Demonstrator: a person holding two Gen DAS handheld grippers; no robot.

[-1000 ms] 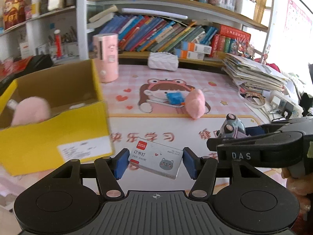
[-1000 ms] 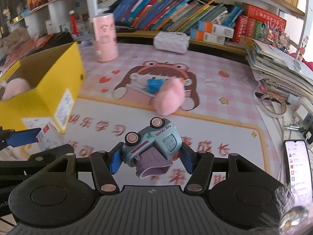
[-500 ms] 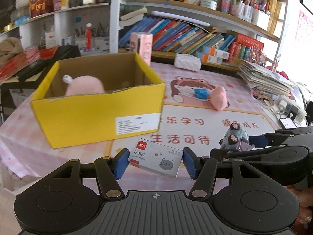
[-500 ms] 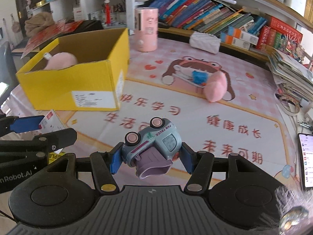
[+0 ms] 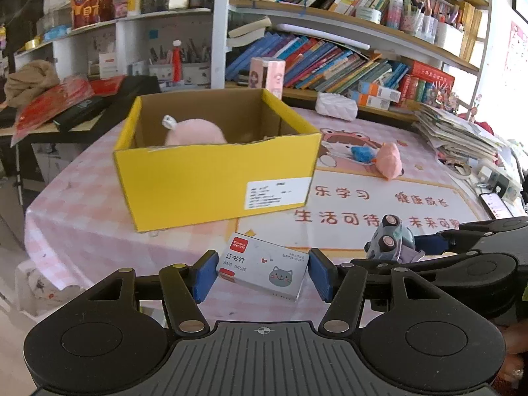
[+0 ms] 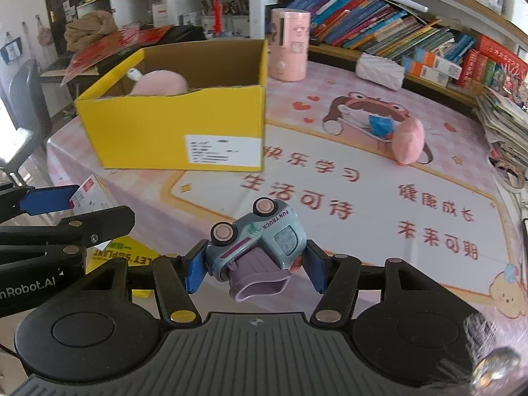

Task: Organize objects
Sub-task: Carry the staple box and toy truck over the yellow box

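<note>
My left gripper point(image 5: 262, 272) is shut on a white staple box point(image 5: 264, 269) with a grey cat face, held above the table's near edge. My right gripper point(image 6: 252, 267) is shut on a blue toy truck point(image 6: 255, 241) with a purple scoop, tipped on its side; the truck also shows in the left wrist view point(image 5: 391, 239). An open yellow cardboard box point(image 5: 214, 168) stands on the left of the table with a pink plush point(image 5: 194, 133) inside; it also shows in the right wrist view point(image 6: 171, 132). A second pink plush point(image 6: 409, 140) and a small blue object point(image 6: 379, 124) lie on the mat.
A pink cylinder tin point(image 6: 290, 48) and a white quilted pouch point(image 6: 379, 71) stand behind the box. Bookshelves line the back. A paper stack point(image 5: 458, 132) sits at right, a phone point(image 5: 495, 203) by the right edge. A yellow packet point(image 6: 118, 257) lies below the left gripper.
Both grippers have pulled back and up from the table with their objects. The yellow box now looks farther away and more centred, with its whole front face showing.
</note>
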